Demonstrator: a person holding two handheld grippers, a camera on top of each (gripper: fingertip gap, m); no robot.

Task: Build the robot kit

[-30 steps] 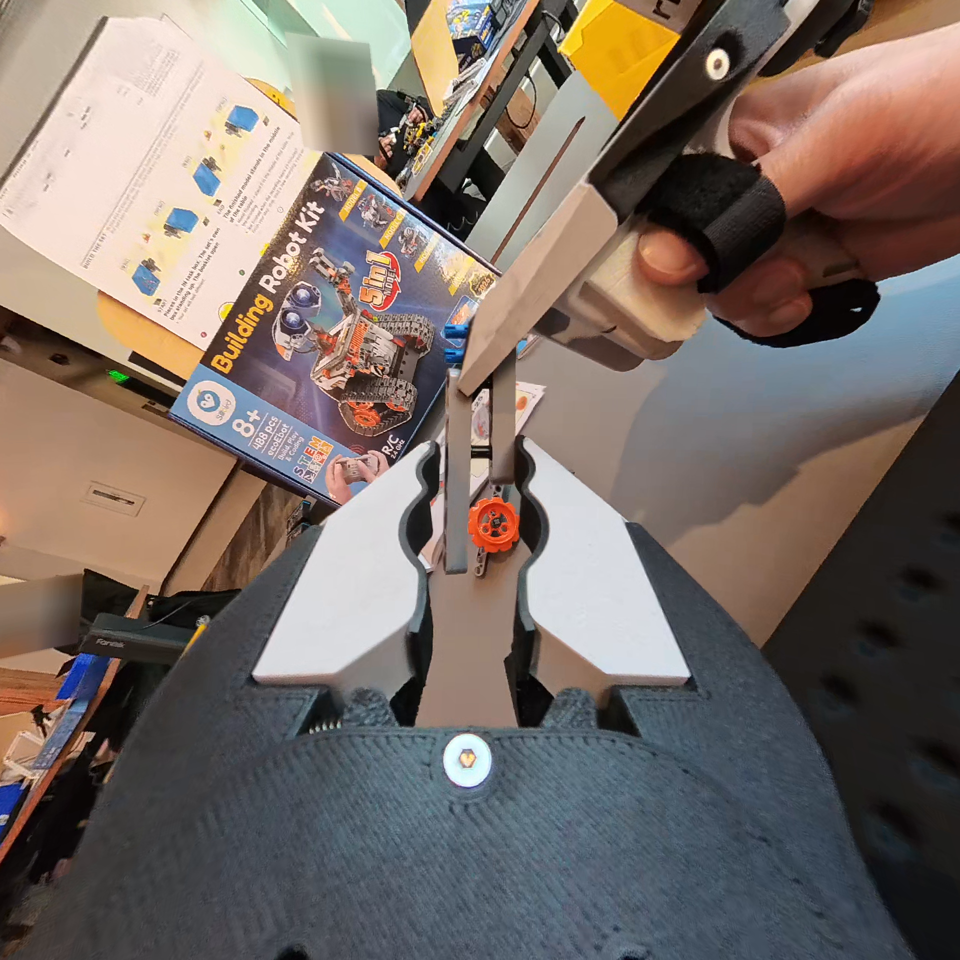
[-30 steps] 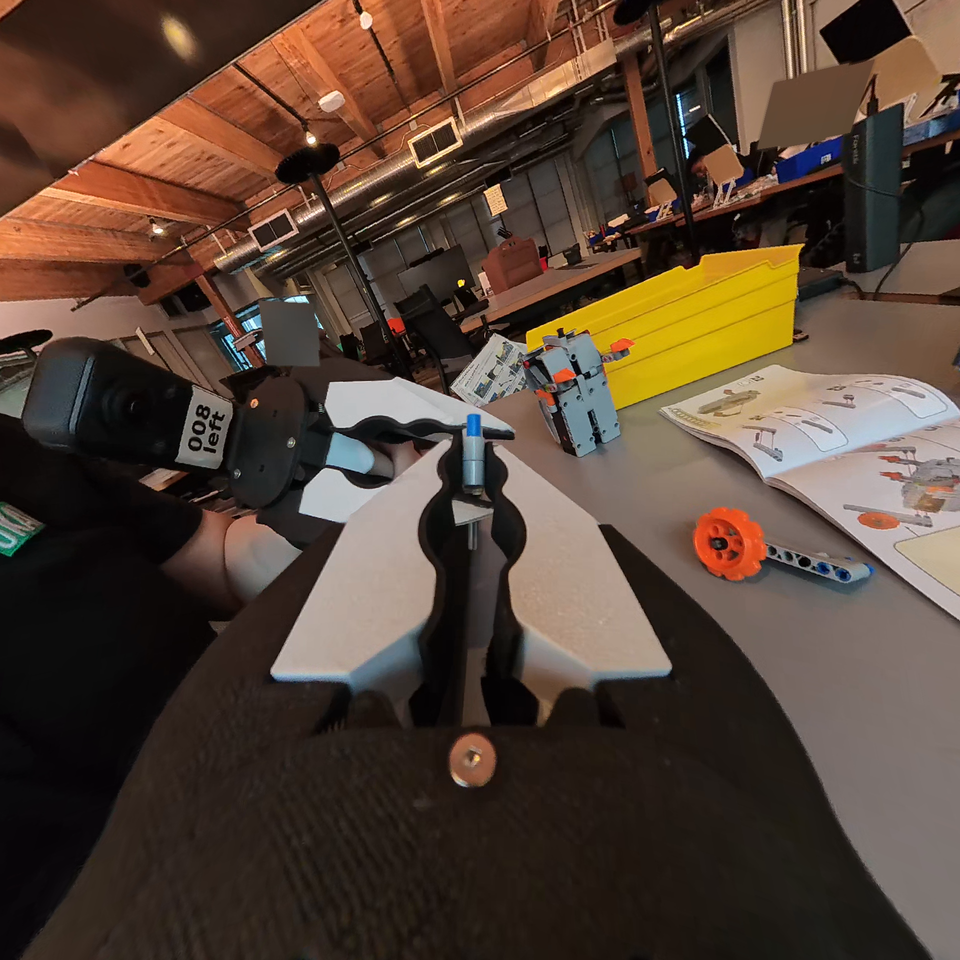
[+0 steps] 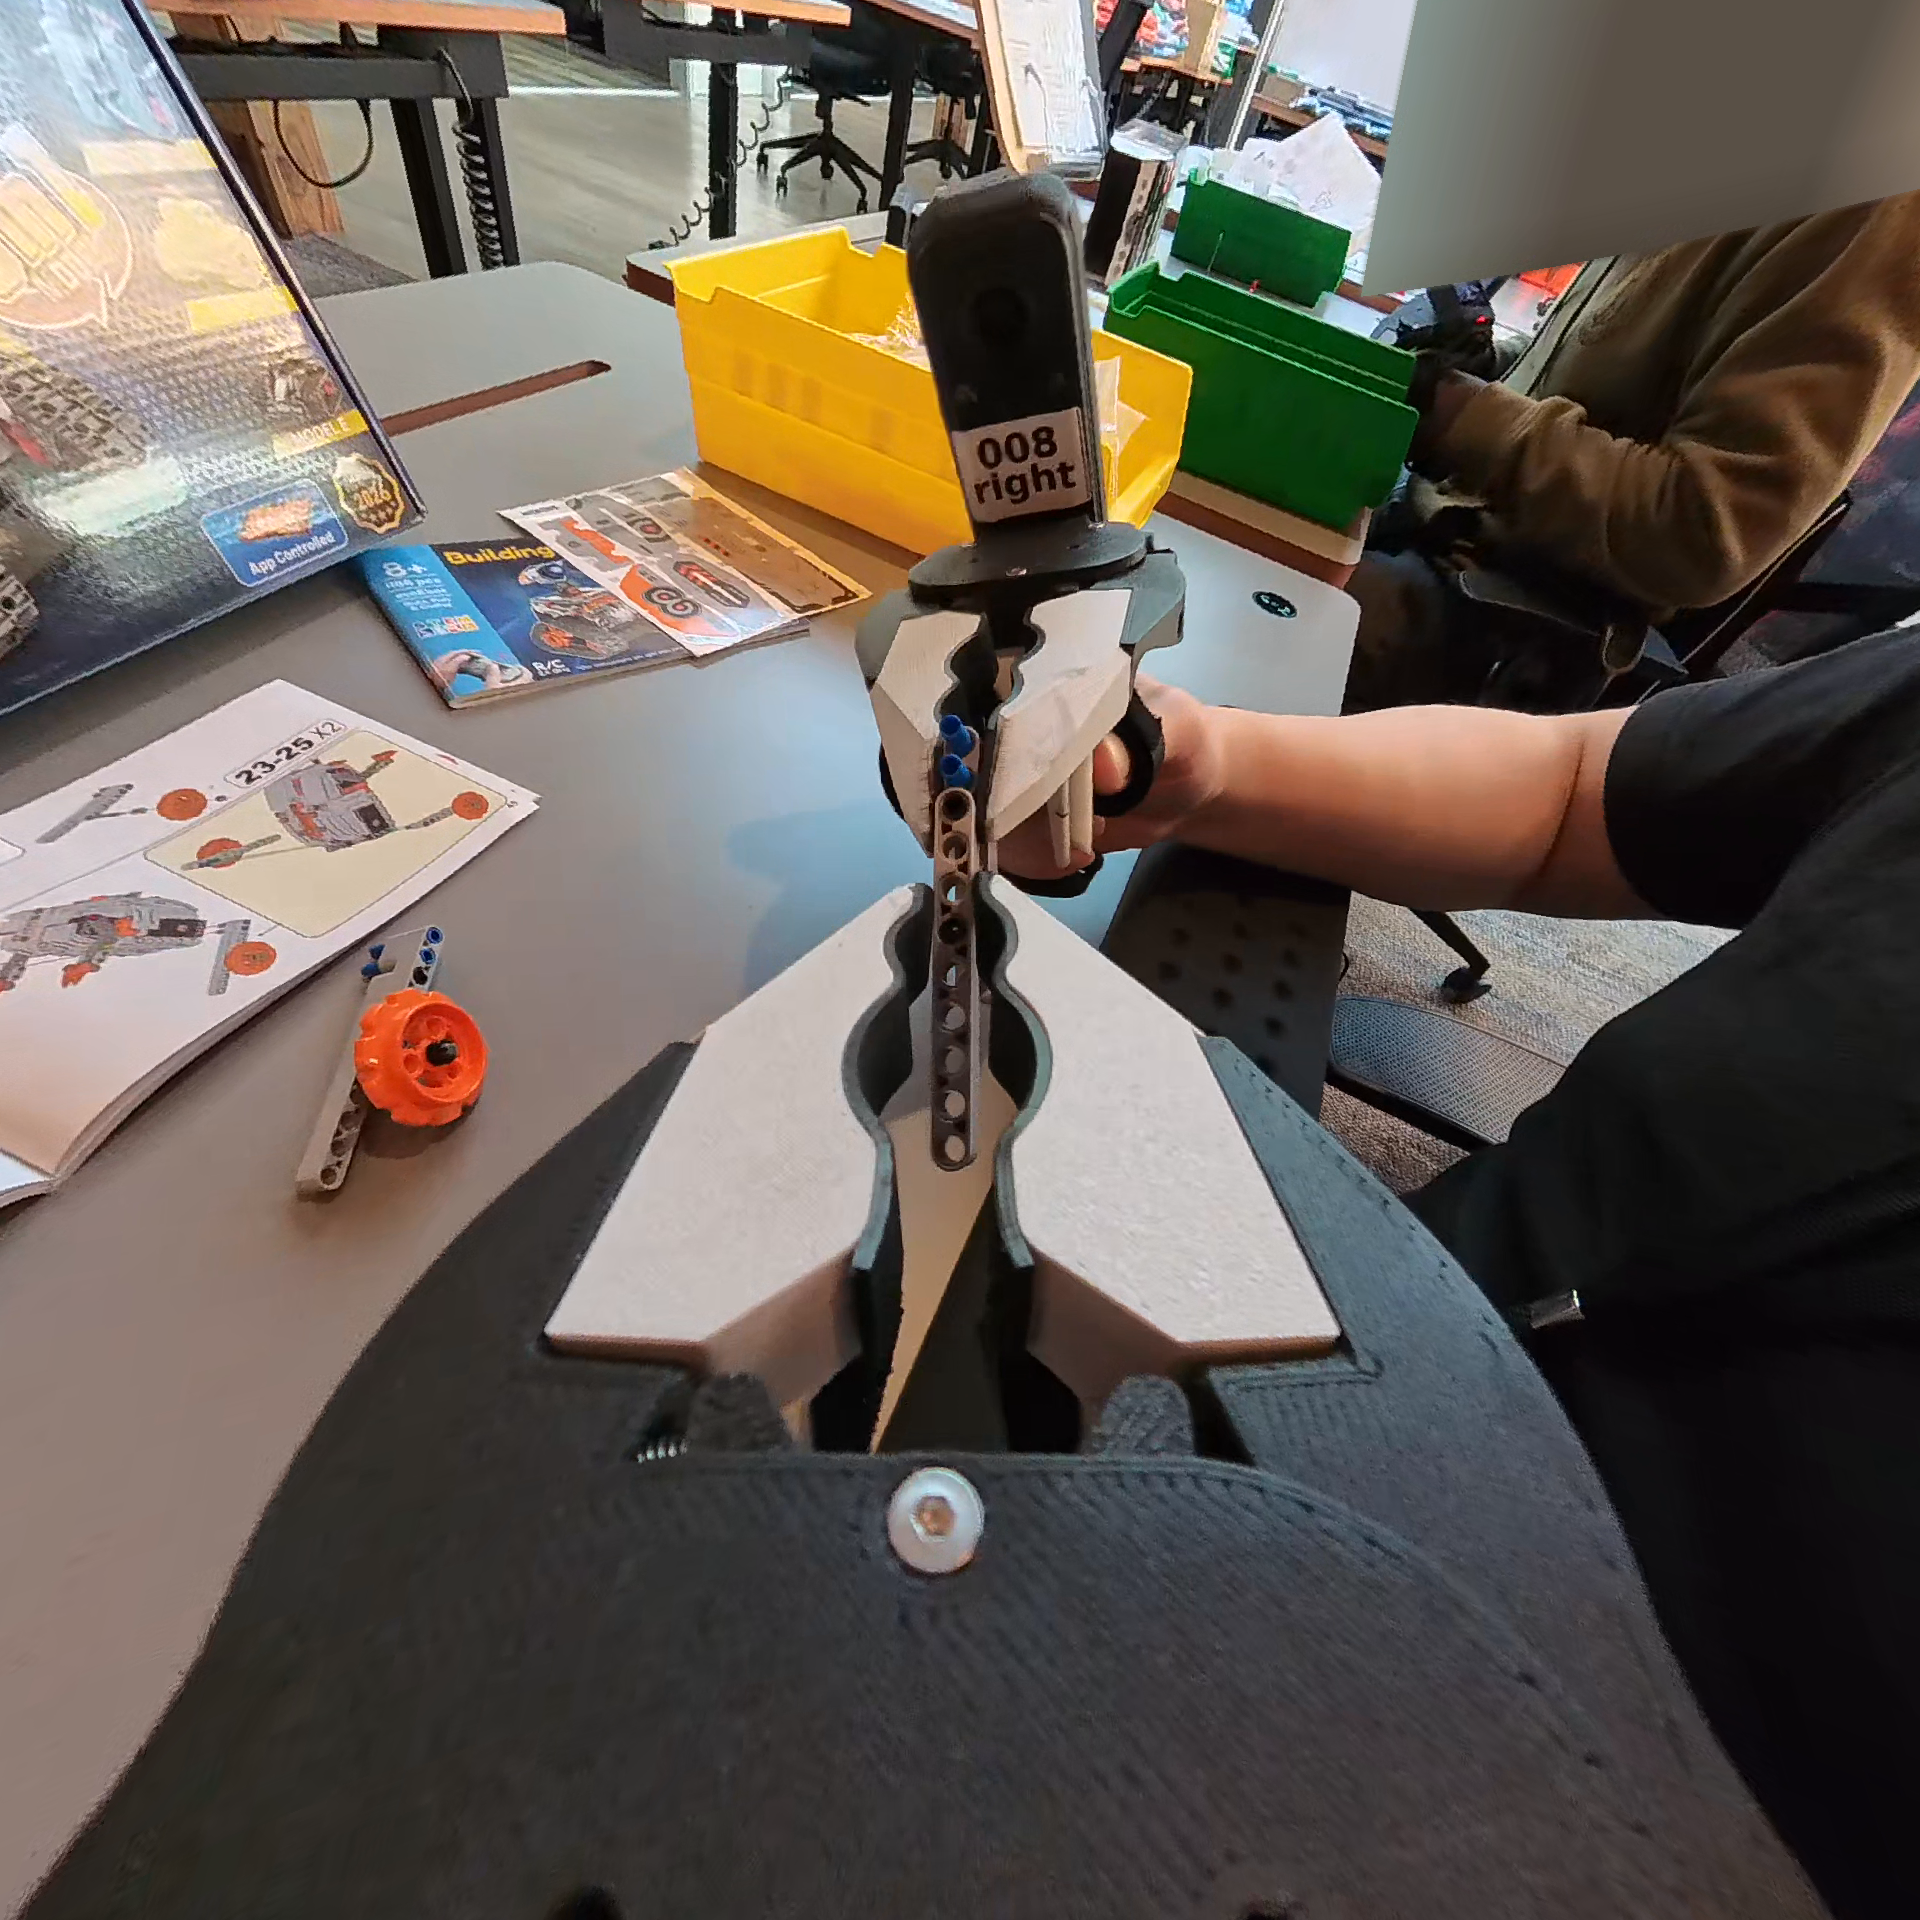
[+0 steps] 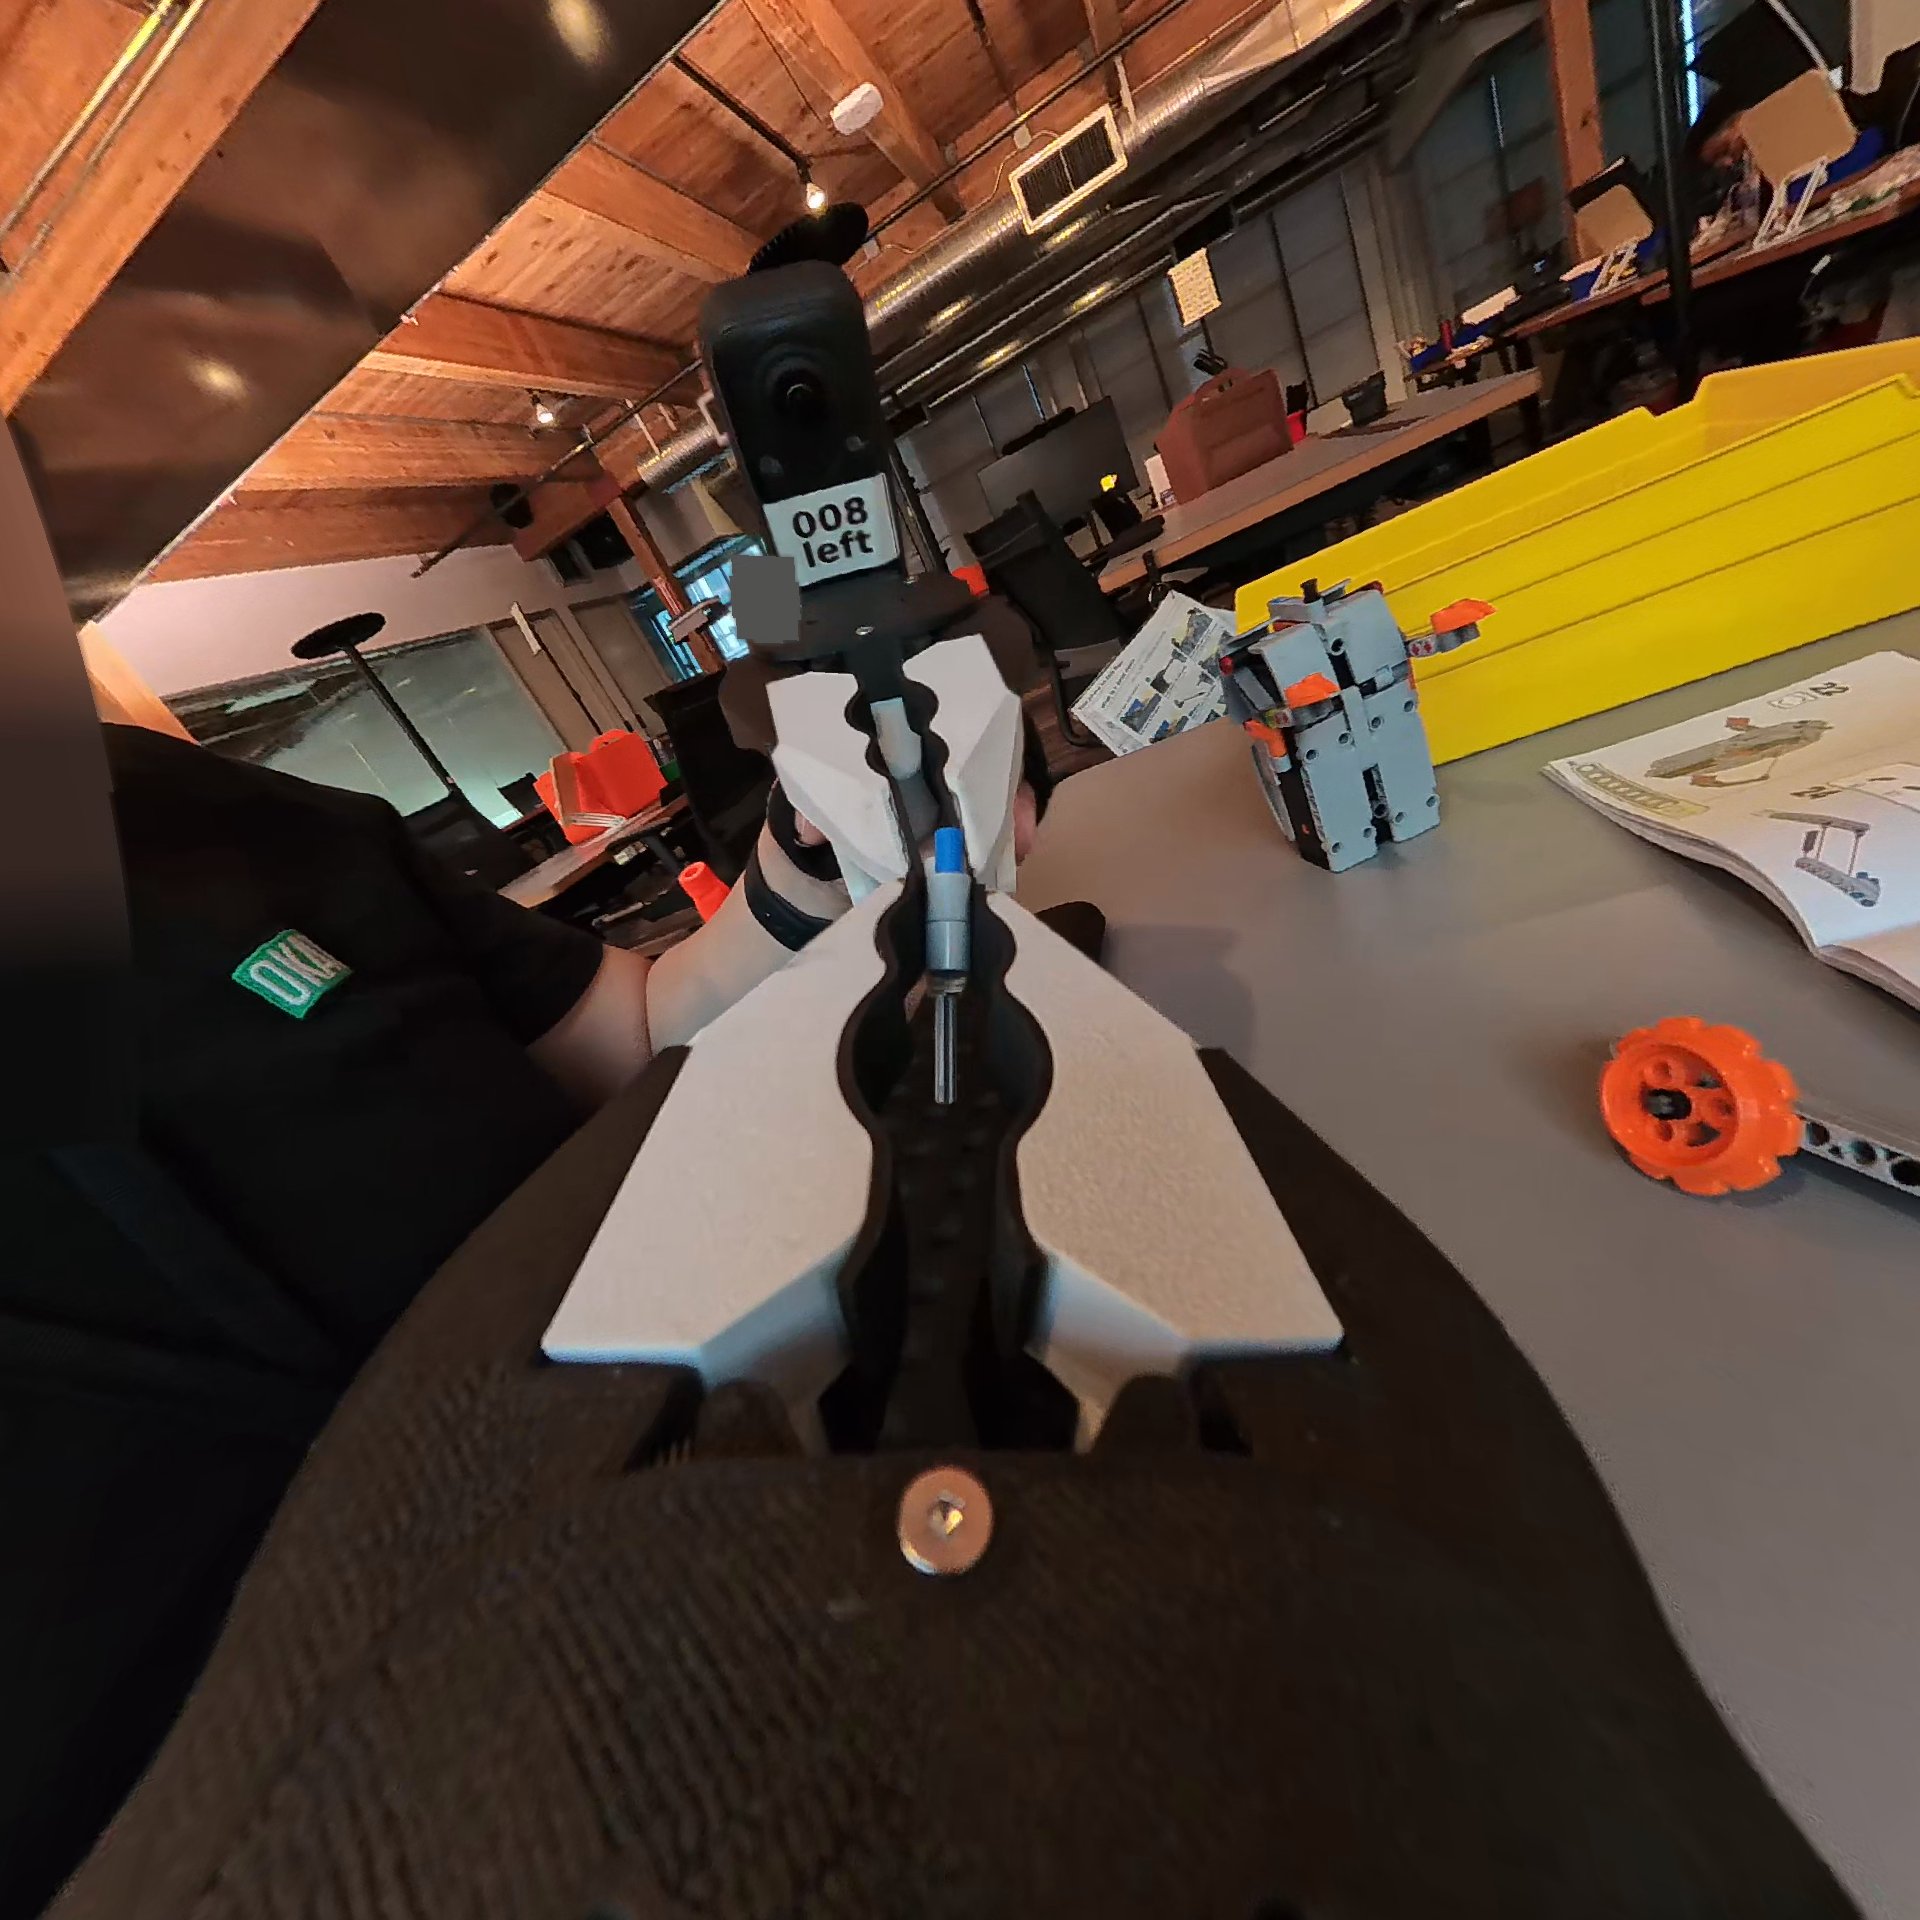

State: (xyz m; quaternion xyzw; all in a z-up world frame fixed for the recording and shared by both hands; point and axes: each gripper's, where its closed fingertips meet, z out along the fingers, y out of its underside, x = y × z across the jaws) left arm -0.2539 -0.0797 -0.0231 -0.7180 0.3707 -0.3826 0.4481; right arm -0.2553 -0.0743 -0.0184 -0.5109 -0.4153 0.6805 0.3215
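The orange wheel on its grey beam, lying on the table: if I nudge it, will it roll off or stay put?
Probably stays put: the orange wheel lies tilted, pinned to a flat grey beam resting on the table, which should block rolling. It looks like light, stiff plastic, so a push would likely slide or pivot the pair.

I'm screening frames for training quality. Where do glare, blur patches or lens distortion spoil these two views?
Left wrist view: glare washes out the kit box; a grey patch covers the top right corner. Right wrist view: fisheye bends the yellow bin and ceiling beams, a dark smear covers the upper left; the orange wheel stays sharp.
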